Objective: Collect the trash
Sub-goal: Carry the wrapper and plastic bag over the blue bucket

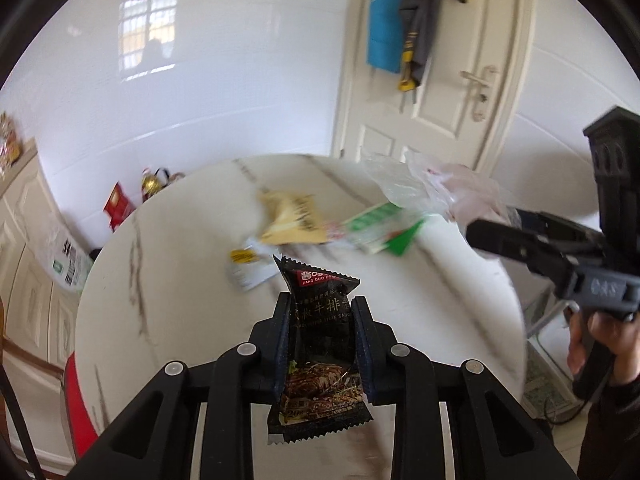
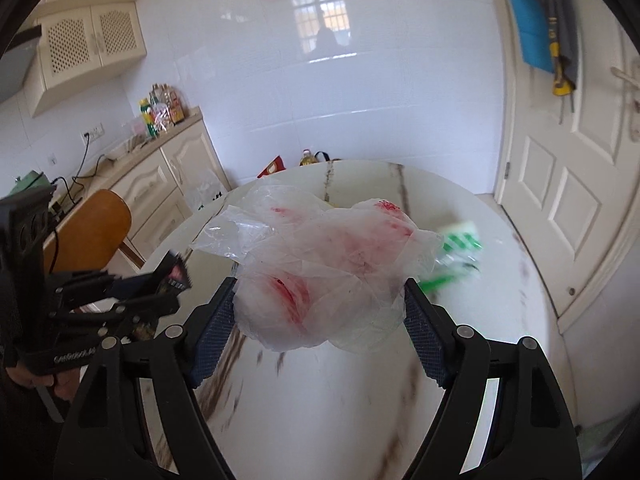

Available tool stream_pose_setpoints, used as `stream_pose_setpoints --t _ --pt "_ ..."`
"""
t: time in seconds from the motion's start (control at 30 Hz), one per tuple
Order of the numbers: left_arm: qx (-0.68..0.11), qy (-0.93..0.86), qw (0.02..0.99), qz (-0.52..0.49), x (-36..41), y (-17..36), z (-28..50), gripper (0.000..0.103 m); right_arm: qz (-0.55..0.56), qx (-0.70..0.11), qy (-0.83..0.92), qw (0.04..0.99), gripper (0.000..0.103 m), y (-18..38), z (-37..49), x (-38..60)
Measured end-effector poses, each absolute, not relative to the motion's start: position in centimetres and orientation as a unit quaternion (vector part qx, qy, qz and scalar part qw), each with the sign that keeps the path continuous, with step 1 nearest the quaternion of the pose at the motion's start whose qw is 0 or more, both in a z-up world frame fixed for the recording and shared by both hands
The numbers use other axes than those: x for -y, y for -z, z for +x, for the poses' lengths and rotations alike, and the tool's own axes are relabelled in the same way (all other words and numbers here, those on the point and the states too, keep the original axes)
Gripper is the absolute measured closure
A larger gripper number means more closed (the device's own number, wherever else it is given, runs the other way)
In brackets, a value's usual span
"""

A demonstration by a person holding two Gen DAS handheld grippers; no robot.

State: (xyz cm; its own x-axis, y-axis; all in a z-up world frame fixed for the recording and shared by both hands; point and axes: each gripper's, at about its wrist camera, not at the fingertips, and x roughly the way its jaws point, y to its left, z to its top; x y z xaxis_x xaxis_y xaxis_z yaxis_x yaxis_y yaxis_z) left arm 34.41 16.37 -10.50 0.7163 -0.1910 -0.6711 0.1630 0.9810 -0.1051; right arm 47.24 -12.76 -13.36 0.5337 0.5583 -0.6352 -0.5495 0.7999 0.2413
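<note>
Both tools were matte black plastic. Left hand-held gripper [image 1: 322, 322]: forked linkage arms with round silver pivot pins, dark blue cross-hatched pads. Right hand-held gripper [image 2: 320, 312]: same build, blue textured pads, pale raised lettering on its pistol-style body. The person wore a dark sleeve [image 1: 618, 396] to the wrist.

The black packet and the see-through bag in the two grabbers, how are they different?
The black sauce packet is dark, flat and printed with food; the clear plastic bag is see-through, crumpled and smeared red. The packet is small, pinched in the left gripper with its fingers close together; the bag is puffy, so the right gripper holds it with its fingers wide apart. Both are trash, held above the round marble table.
</note>
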Motion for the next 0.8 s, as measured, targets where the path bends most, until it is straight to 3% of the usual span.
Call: stream_pose_setpoints --t 0.43,0.8 --pt "-0.349 0.219 0.909 0.063 5.7 9.6 36.4 0.078 0.063 -0.334 -0.202 0.918 0.026 11.9 40.8 32.0" --pt "-0.418 0.289 0.853 0.121 22.0 18.7 43.5 0.078 0.098 -0.390 -0.093 0.911 0.025 19.7 41.3 45.3"
